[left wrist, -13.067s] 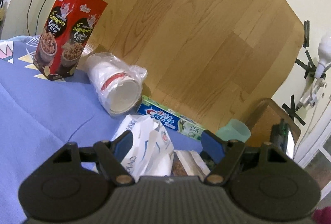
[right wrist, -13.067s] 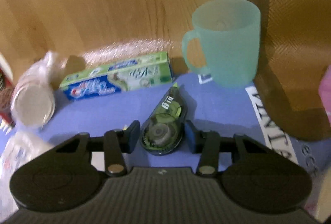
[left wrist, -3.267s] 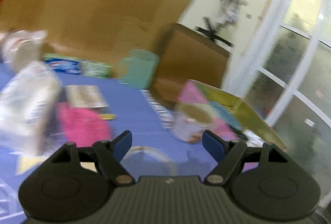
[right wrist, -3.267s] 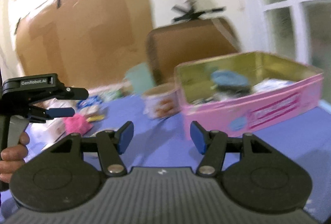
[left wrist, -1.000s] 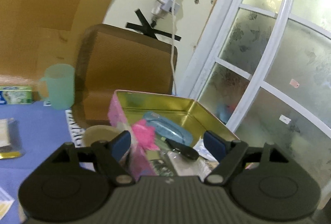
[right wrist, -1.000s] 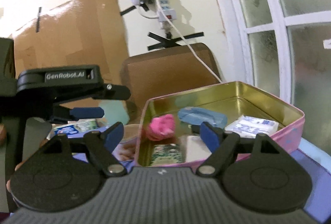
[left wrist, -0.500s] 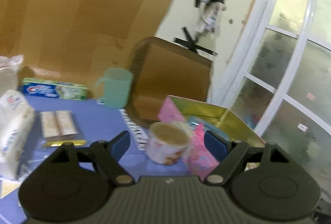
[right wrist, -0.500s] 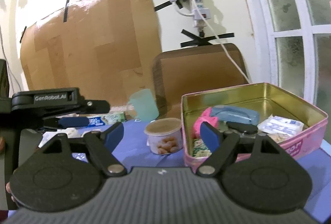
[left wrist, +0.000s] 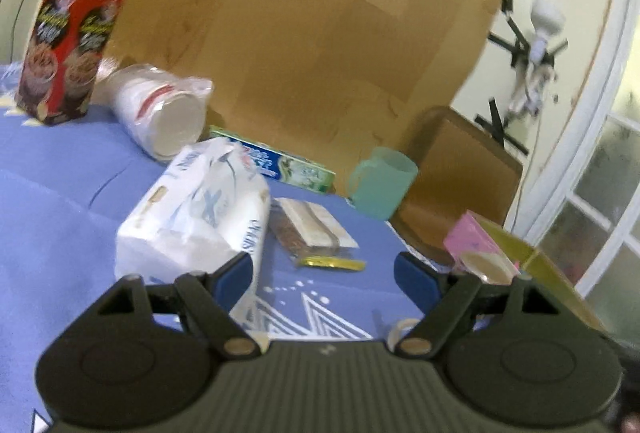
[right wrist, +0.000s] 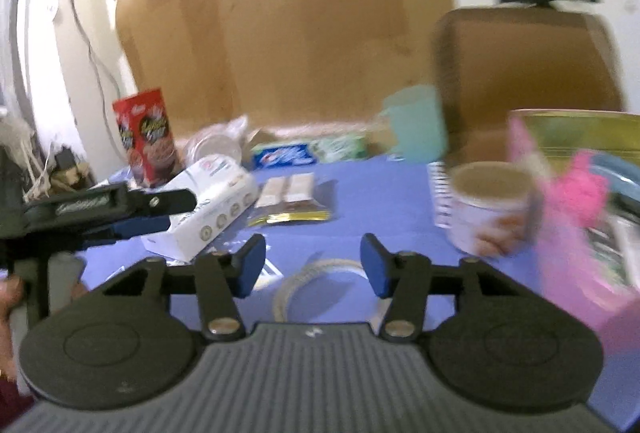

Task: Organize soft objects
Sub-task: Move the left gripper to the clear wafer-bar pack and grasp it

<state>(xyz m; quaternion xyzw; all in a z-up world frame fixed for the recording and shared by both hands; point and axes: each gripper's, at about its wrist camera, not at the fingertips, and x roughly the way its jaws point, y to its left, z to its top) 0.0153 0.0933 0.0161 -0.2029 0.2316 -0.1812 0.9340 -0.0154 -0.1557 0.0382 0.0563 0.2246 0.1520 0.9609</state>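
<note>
From the left wrist view, the left gripper [left wrist: 324, 269] hangs above the blue patterned cloth [left wrist: 60, 193] with its blue-padded jaws wide apart and nothing between them. A soft white plastic pack of tissues [left wrist: 196, 217] lies just beyond and around the left finger, whose pad overlaps the pack's near corner; whether they touch cannot be told. To the pack's right lies a clear-wrapped packet of wafer bars with a gold edge [left wrist: 316, 233]. Farther off lie a blue-and-green toothpaste box [left wrist: 276, 163], a bagged stack of white paper cups [left wrist: 160, 109], a red snack box [left wrist: 68, 41] and a mint-green plastic mug [left wrist: 380, 185]. At far right is the corner of a pink tin with a gold inside [left wrist: 472, 237].

In the blurred right wrist view, the right gripper [right wrist: 312, 263] has just been closing; its jaws stand partly apart and empty, over a pale ring-shaped roll [right wrist: 316, 273] on the cloth. The tissue pack lies far left of it, beside the left gripper. A soft pink fluffy thing [right wrist: 580, 189] sits in the pink tin at right, behind a round lidded snack tub [right wrist: 488, 209].
</note>
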